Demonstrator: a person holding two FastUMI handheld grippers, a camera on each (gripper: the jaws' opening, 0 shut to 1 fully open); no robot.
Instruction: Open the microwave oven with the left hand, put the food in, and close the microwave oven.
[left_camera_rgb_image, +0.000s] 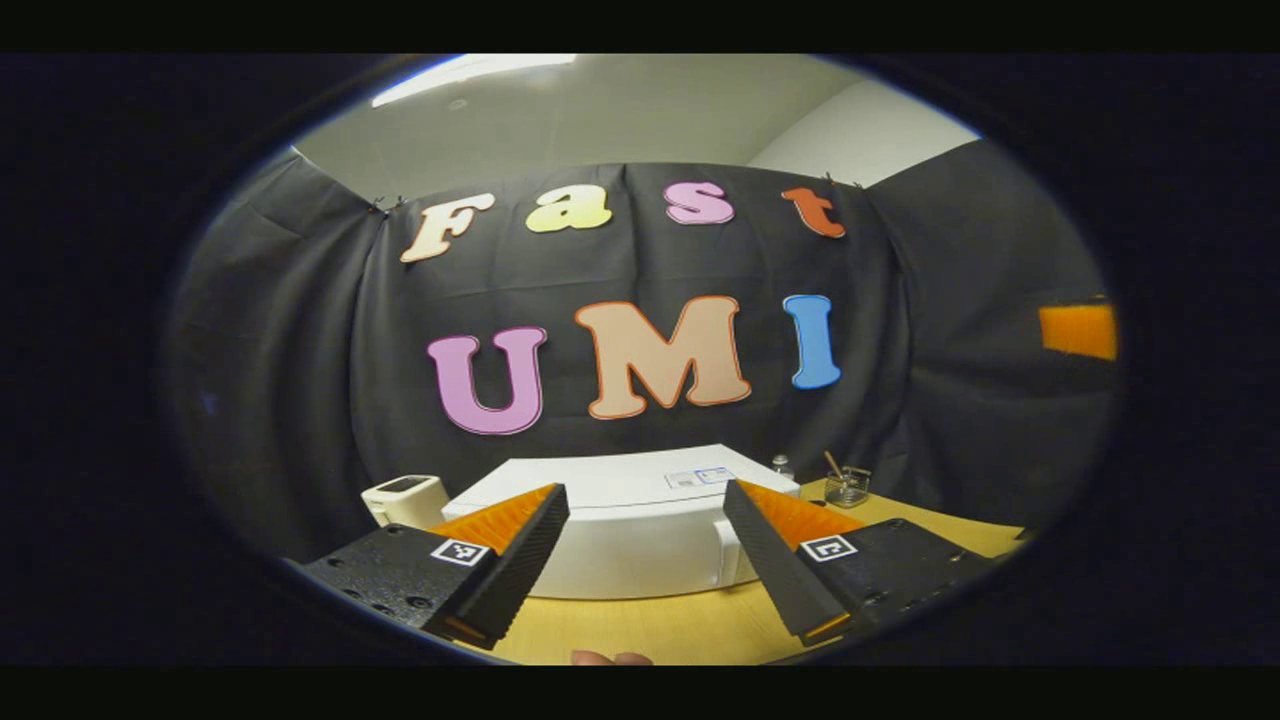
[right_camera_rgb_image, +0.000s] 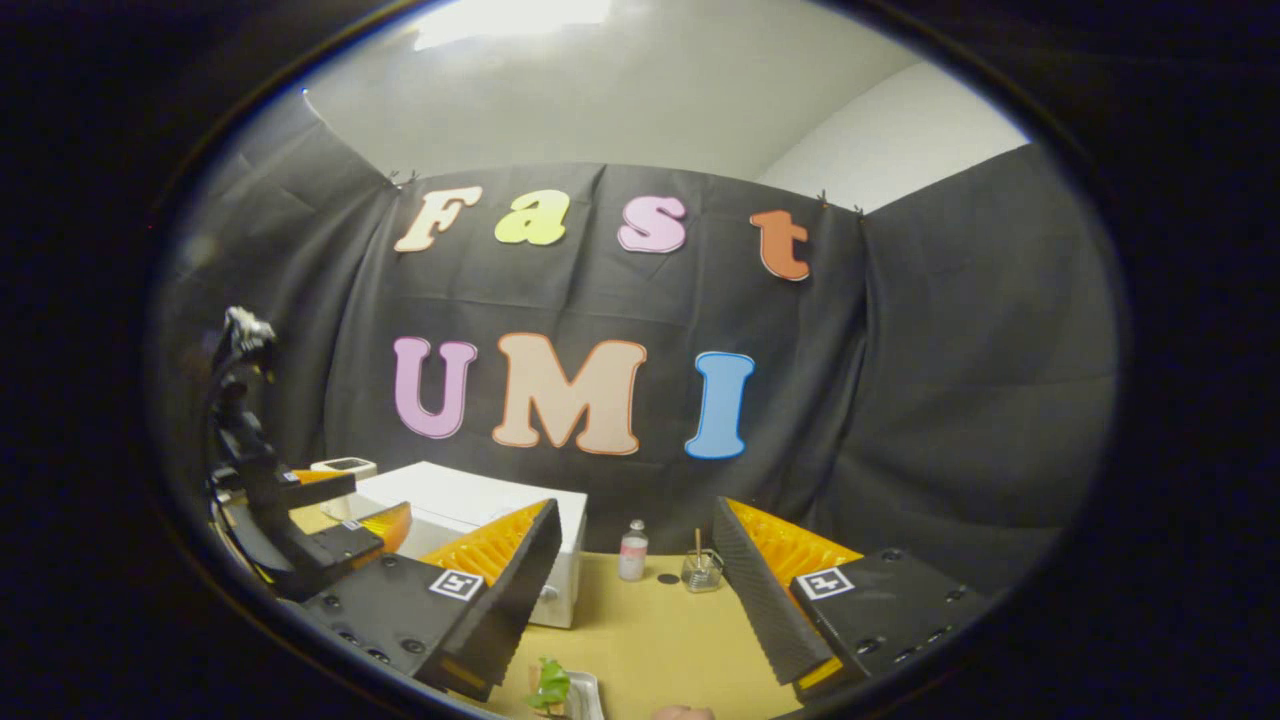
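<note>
Both tongs are hanging wide open, gripping nothing: left tongs facing the closed microwave on the worktop, right tongs above the food.

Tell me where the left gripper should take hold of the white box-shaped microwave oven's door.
Probably the raised vertical handle at the right of the white microwave oven front. It faces the open left gripper, so approach straight from the front, fingers straddling the handle.

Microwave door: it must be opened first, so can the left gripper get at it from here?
Probably yes. The left gripper is open and faces the white microwave head-on, with bare table between them.
</note>
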